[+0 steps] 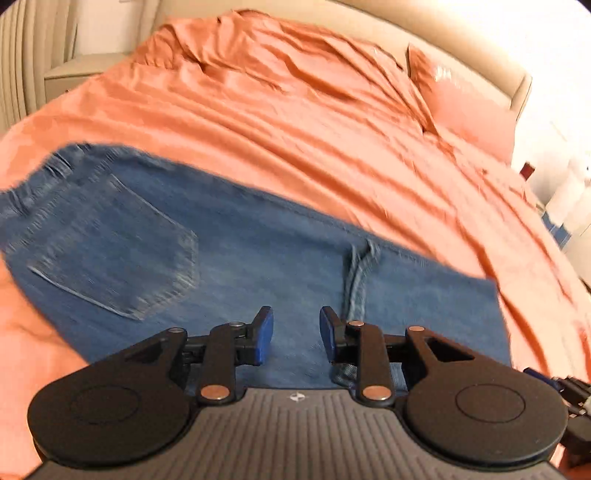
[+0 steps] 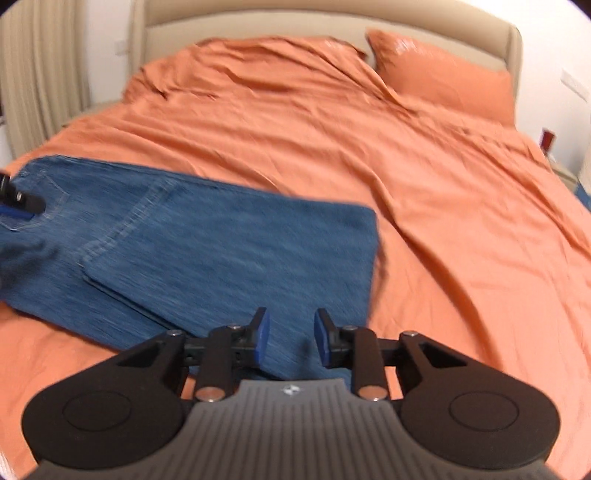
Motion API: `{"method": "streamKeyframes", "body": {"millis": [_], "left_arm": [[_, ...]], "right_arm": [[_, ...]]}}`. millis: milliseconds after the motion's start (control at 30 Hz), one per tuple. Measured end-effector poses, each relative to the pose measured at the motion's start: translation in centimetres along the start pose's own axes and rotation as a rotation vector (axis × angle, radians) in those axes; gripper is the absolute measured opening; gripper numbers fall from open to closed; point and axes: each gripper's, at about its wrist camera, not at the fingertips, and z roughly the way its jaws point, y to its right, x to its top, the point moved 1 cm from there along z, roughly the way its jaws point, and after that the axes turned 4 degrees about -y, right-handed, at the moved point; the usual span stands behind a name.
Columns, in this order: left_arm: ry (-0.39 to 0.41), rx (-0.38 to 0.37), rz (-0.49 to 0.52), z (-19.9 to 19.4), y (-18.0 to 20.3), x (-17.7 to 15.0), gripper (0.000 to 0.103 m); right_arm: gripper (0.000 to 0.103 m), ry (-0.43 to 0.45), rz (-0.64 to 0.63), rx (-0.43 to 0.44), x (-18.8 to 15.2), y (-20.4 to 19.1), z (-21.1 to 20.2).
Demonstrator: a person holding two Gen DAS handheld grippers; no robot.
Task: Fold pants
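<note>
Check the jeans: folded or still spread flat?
Folded. The jeans lie on the bed as a compact rectangle, with a leg layer doubled back on top.

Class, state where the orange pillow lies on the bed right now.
The orange pillow lies at the far right of the bed in both wrist views, against the beige headboard and well beyond the jeans.
</note>
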Motion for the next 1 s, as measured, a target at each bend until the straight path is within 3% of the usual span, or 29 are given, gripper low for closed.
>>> {"method": "streamKeyframes", "body": {"millis": [200,333,400,500,600,767,900,1000], "left_arm": [[0.022,0.057,-0.023,-4.1,-5.0,3.0,0.043],[0.035,0.156,-0.032,-5.3,-8.7,4.2,0.05],[0.039,0.202,-0.049,-5.4,-10.6,4.6,0.058],[0.029,0.229,-0.106,-5.0,-14.0,4.7,0.062],[0.037,0.214,-0.212,-4.0,-17.6,4.0,0.071],[0.078,0.19,-0.443,-1.6,-22.8,2.0,0.072],[0.138,0.091,-0.602,-0.2,-25.4,1.6,0.073],[0.175,0.05,-0.66,0.7,-26.8,1.7,0.074]], "right_arm": [[0.029,0.029,-0.032,0.059,1.0,-3.1,0.1],[0.042,0.061,-0.105,0.078,1.4,-6.2,0.8],[0.044,0.08,-0.116,0.091,1.7,-7.3,1.5],[0.044,0.091,-0.108,0.14,2.3,-8.6,2.6],[0.044,0.086,-0.105,0.147,2.9,-9.7,3.7],[0.044,0.045,-0.073,0.186,3.5,-10.6,6.0],[0.044,-0.005,-0.053,0.202,3.7,-11.5,8.2],[0.046,-0.019,-0.08,0.195,3.3,-12.0,9.1]]}}
